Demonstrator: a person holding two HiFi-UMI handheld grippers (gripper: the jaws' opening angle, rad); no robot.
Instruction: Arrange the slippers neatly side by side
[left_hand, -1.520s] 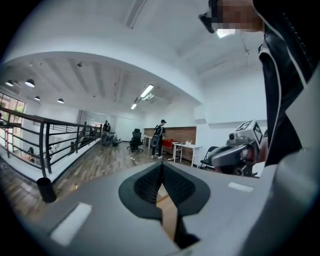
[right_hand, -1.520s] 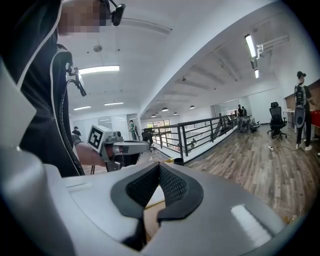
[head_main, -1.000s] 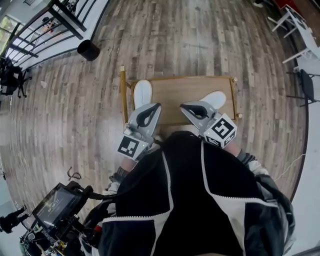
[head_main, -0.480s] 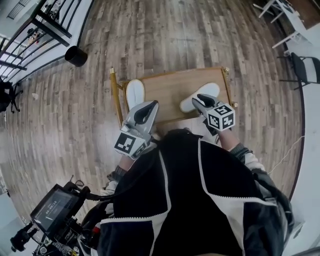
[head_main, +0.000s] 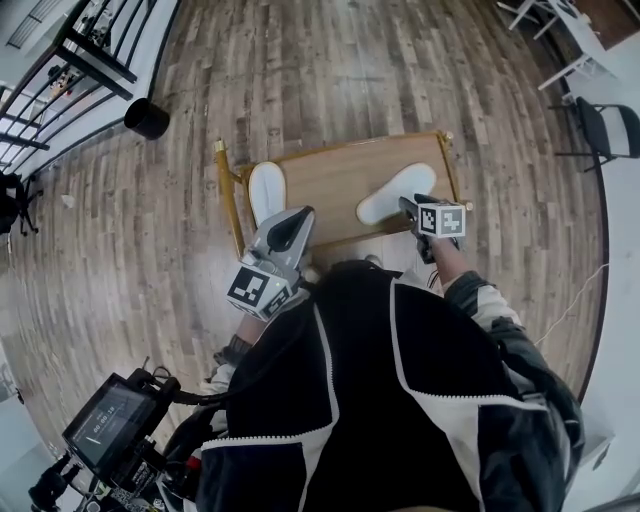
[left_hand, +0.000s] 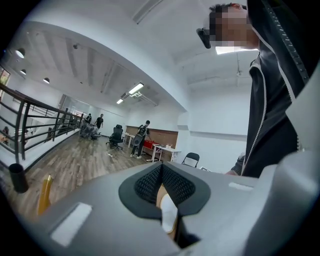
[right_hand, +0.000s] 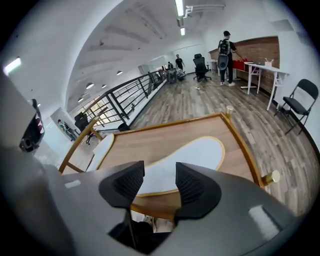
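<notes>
A low wooden table (head_main: 330, 180) with brass-coloured corner posts carries both slippers. The left-hand slipper (head_main: 266, 190) lies along the table's left edge, pointing straight away from the person. The right-hand slipper (head_main: 396, 194) lies well apart from it on the table's right half, skewed toward the far right corner. Both look thin, flat and white with a pale yellow trim. They are probably light, soft and floppy, apt to slide on the smooth tabletop and to sag if lifted by one end. A pinch across the heel edge looks the safest hold. The right gripper (right_hand: 159, 186) aims at the skewed slipper's near end by the table's front edge. Its jaws have just been opening and stand spread with nothing between them. The left gripper (head_main: 303, 214) hovers above the table's front-left part, jaws clenched together on nothing.
</notes>
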